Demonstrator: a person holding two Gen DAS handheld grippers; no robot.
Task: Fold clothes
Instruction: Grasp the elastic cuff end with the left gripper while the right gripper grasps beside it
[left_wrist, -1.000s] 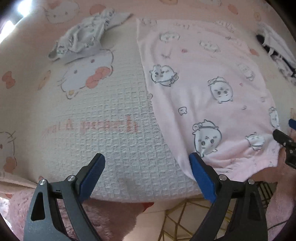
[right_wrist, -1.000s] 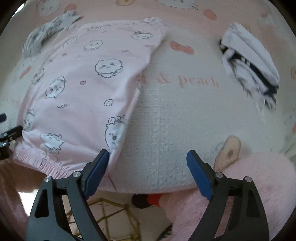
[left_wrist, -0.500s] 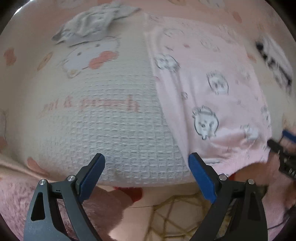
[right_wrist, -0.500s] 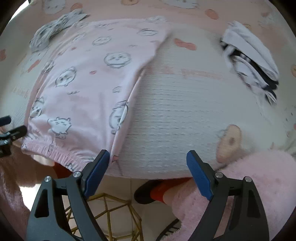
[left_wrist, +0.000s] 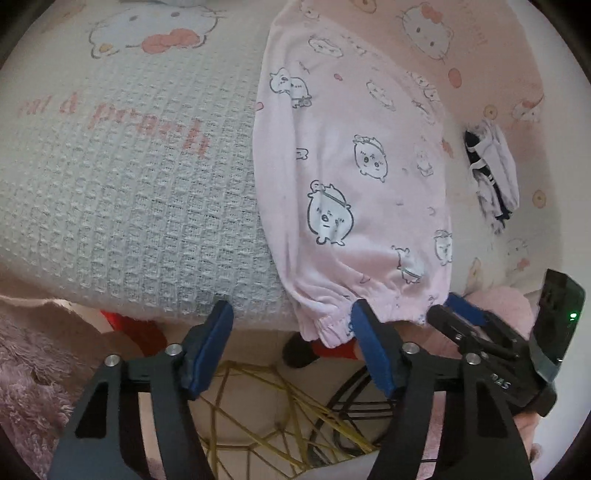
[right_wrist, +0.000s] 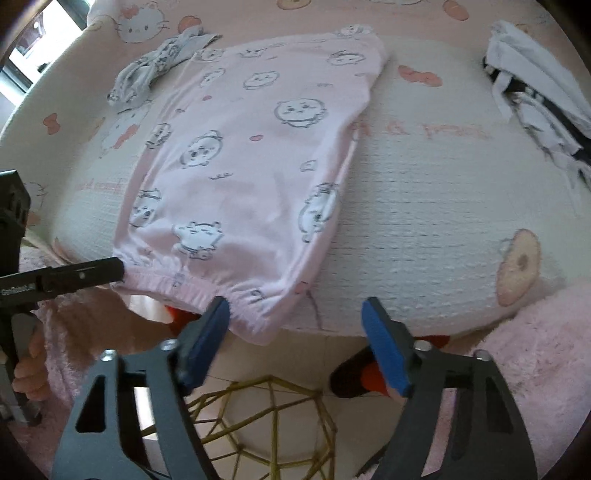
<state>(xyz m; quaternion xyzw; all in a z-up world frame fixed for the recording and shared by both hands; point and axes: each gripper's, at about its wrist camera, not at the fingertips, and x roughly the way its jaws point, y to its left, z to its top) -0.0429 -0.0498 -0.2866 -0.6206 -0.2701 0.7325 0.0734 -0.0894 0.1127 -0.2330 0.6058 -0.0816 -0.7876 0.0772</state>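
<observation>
Both claws closing in on the waistband of the pink pajama pants

The pink cartoon-print pants (right_wrist: 251, 177) lie flat on the bed's waffle blanket (right_wrist: 424, 229), elastic waistband (left_wrist: 369, 306) hanging over the near edge at the bottom of both views. The left claw (left_wrist: 291, 347) and right claw (right_wrist: 295, 343) are each about half open and closing, one blue pad at a waistband corner, nothing pinched yet. I'd say get both layers of the elastic between the pads before squeezing, otherwise only the top layer lifts. A grey crumpled garment (right_wrist: 159, 70) sits upper left, a black-and-white one (right_wrist: 535, 88) upper right, both clear of the pants. Gold wire basket (right_wrist: 266, 424) below isn't in the way.
</observation>
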